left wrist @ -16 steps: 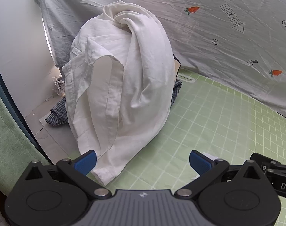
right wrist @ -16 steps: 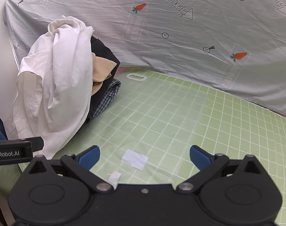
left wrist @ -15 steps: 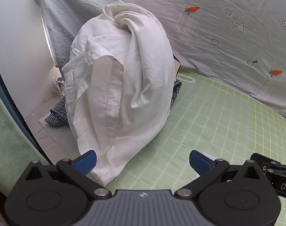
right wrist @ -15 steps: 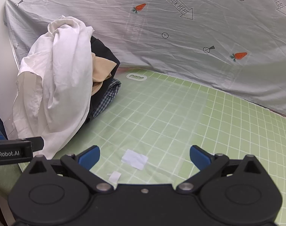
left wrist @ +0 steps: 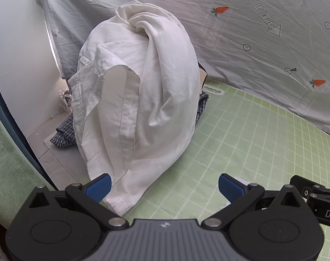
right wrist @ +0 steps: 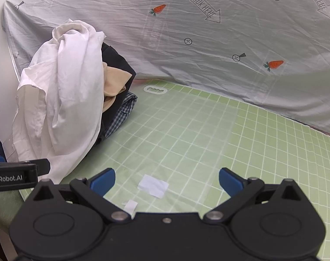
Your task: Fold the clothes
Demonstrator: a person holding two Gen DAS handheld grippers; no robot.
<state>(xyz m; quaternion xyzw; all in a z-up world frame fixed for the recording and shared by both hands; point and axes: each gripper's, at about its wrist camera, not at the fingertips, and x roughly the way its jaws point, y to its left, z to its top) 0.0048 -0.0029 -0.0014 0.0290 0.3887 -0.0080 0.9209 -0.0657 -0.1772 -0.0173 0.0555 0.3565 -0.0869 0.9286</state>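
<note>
A white shirt is draped over a tall pile of clothes at the left of the green grid mat; it also shows in the right wrist view. Under it lie a blue checked garment, a black one and a tan one. My left gripper is open and empty, low over the mat, with its left fingertip beside the shirt's hem. My right gripper is open and empty over the bare mat, to the right of the pile.
A grey sheet printed with carrots and arrows hangs behind the mat. Two white paper scraps lie on the mat near the right gripper. A white wall and the table's left edge are beside the pile.
</note>
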